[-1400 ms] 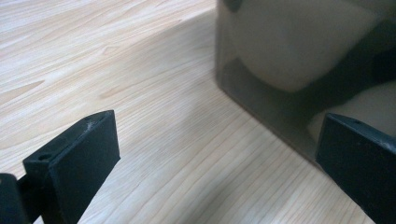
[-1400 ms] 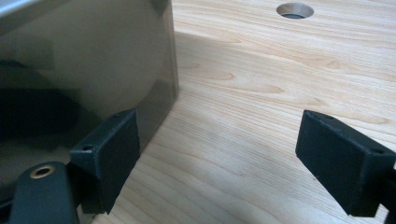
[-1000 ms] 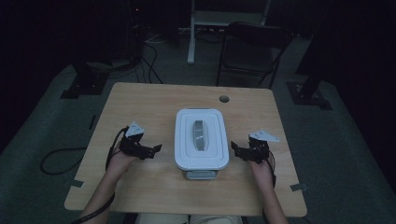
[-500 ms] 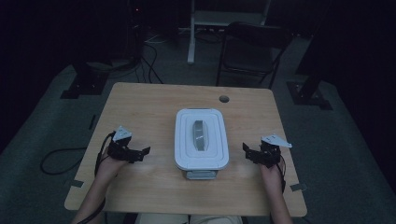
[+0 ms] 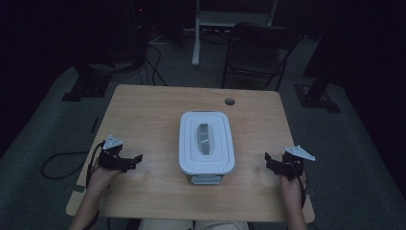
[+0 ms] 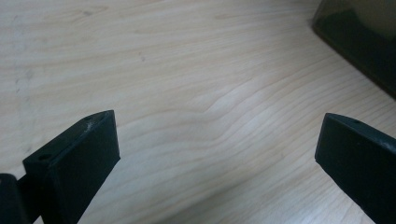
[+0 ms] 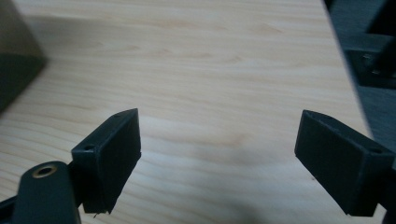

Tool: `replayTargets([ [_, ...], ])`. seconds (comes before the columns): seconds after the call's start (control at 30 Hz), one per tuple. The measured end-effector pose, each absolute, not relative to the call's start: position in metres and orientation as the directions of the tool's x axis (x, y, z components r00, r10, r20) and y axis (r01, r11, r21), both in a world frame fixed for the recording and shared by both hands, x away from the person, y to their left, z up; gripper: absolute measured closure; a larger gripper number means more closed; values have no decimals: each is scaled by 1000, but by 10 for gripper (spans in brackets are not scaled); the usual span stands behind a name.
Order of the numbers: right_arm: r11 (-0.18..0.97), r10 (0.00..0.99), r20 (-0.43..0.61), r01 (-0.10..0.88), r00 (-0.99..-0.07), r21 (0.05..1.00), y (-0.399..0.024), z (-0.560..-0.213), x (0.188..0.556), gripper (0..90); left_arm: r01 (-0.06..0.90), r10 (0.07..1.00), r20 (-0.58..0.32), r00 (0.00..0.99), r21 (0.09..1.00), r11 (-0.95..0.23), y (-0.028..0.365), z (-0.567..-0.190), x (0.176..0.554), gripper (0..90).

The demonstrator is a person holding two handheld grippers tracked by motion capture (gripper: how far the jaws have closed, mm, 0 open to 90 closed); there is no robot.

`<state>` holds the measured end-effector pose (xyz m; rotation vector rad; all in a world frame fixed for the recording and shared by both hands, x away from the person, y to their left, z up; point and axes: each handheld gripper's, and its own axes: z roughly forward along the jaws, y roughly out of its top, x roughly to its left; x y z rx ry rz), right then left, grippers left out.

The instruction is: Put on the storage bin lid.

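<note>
White lidded container (image 5: 207, 143) sits near the middle of the wooden table (image 5: 153, 115), toward the person's edge, lid on, a grey handle or strip along the lid's centre; room is dim, so the lid's detail is hard to read. Left gripper (image 5: 136, 159) rests low over the table well to the container's left, jaws wide apart, nothing between them. In the left gripper view both jaw tips are cut off by the frame's bottom, bare wood grain between them, and a dark corner at upper right is probably the container's side (image 6: 359, 42), too blurred to confirm. Right gripper (image 5: 268, 160) sits well to the container's right, near the table's edge, jaws likewise spread wide and empty. Right gripper view: dark shape (image 7: 18, 60) at left edge, cropped.
</note>
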<state>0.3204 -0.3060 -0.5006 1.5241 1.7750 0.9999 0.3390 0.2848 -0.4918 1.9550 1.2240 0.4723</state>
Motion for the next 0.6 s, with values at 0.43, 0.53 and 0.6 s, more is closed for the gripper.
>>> replayTargets([
  [0.43,-9,996,58,607,-61,795,-328,-515,300,141,662,933,-81,351,726,-186,306,-505,327,6],
  [0.53,-25,998,60,626,-35,779,-330,-519,297,142,679,942,-60,329,709,-192,307,-506,325,6],
  [0.6,-19,998,51,640,-31,768,-330,-521,296,138,691,954,-47,298,700,-181,310,-508,323,6],
])
